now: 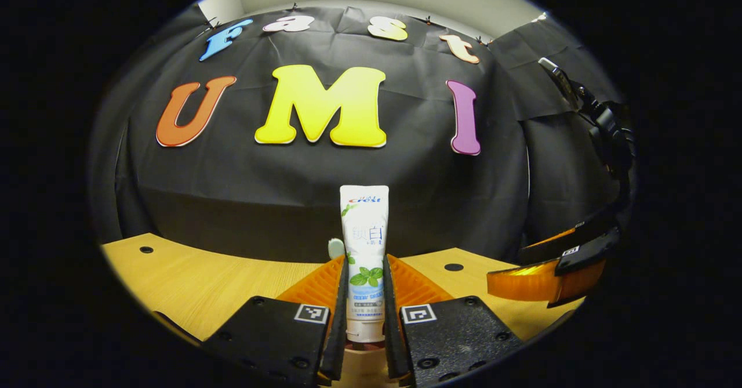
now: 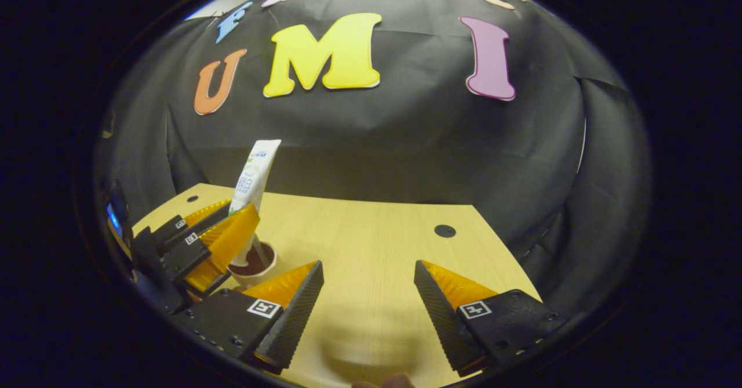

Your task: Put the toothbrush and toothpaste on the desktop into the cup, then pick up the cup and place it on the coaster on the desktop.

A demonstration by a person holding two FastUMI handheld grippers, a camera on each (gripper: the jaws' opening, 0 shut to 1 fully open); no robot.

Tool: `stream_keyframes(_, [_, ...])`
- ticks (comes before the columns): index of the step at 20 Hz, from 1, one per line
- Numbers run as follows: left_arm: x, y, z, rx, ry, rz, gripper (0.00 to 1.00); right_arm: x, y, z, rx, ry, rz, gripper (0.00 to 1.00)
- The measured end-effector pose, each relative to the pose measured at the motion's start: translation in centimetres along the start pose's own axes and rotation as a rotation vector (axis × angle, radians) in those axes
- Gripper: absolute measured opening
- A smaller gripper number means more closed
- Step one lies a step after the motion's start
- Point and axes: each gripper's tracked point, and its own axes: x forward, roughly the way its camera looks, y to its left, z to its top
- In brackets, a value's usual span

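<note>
In the left gripper view, the left gripper (image 1: 364, 318) pinches the toothpaste (image 1: 364, 260) between its two fingers, the tube standing upright with its cap end down and its flat crimped end up. Just behind the tube, a small pale green tip pokes up — possibly the toothbrush (image 1: 335, 248) head, though too little of it shows to be sure. The wooden desktop (image 1: 191, 283) spreads out below, and the right gripper (image 1: 548, 278) shows at the right edge of this view, well apart from the tube.

In the right gripper view, the right gripper (image 2: 368, 295) hangs over bare desktop (image 2: 371, 243) with its fingers spread wide and nothing between them. Off to the left, the left gripper (image 2: 223, 243) grips the toothpaste (image 2: 255, 173), which leans slightly and points down into the cup (image 2: 253, 266) — its lower end sits at or within the rim. The cup stands on the desktop just beside the right gripper's own left finger.
</note>
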Motion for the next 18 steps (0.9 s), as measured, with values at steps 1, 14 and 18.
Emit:
stream_keyframes(1, [0.0,0.2,-0.5,0.002,0.009,0.009,0.31,0.1,-0.3,-0.4,0.014,0.014,-0.006,0.96])
stream_keyframes(14, [-1.6,0.4,-2.4,-0.015,0.06,0.04,0.43,-0.2,1.6,-0.9,0.032,0.016,0.014,0.96])
stream_keyframes(18, [-2.6,0.6,-2.3,-0.025,0.094,0.038,0.49,-0.7,2.2,-0.5,0.033,0.016,0.015,0.98])
